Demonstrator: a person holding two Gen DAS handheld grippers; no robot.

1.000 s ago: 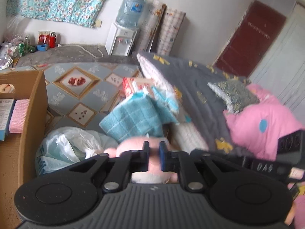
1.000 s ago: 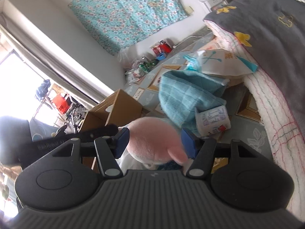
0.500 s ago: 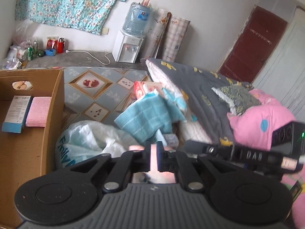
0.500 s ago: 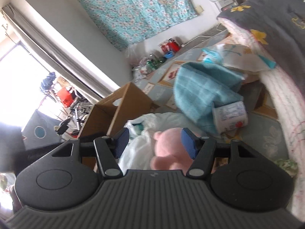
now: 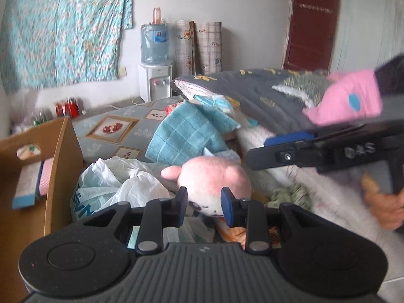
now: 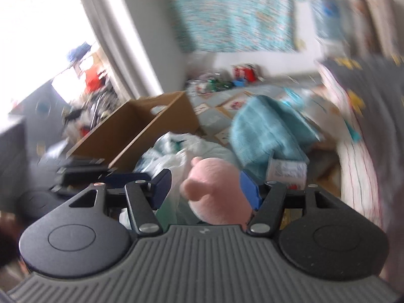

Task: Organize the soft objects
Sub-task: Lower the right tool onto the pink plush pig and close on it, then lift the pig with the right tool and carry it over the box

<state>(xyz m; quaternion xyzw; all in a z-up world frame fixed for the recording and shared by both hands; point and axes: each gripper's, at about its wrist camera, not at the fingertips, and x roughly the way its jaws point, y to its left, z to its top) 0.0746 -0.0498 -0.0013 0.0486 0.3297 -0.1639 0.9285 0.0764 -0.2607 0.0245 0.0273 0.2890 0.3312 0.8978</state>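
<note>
Lying among floor clutter: pink plush toy (image 5: 214, 176), round-headed, one stubby ear pointing to nine o'clock, pale face turning down toward six o'clock. Resting against crumpled white plastic bag (image 5: 121, 176) at its nine o'clock. Sitting at its twelve o'clock, draping loosely: teal checked towel (image 5: 184, 136).

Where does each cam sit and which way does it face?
Left wrist: on the left tool, facing the far wall and door across a pink plush, towel, box and bed; shows its own fingers, the right tool and a hand.
Right wrist: on the right tool, blurred, facing the window and wall; shows its fingers.
Shared: plush, towel, box, white bag.
</note>
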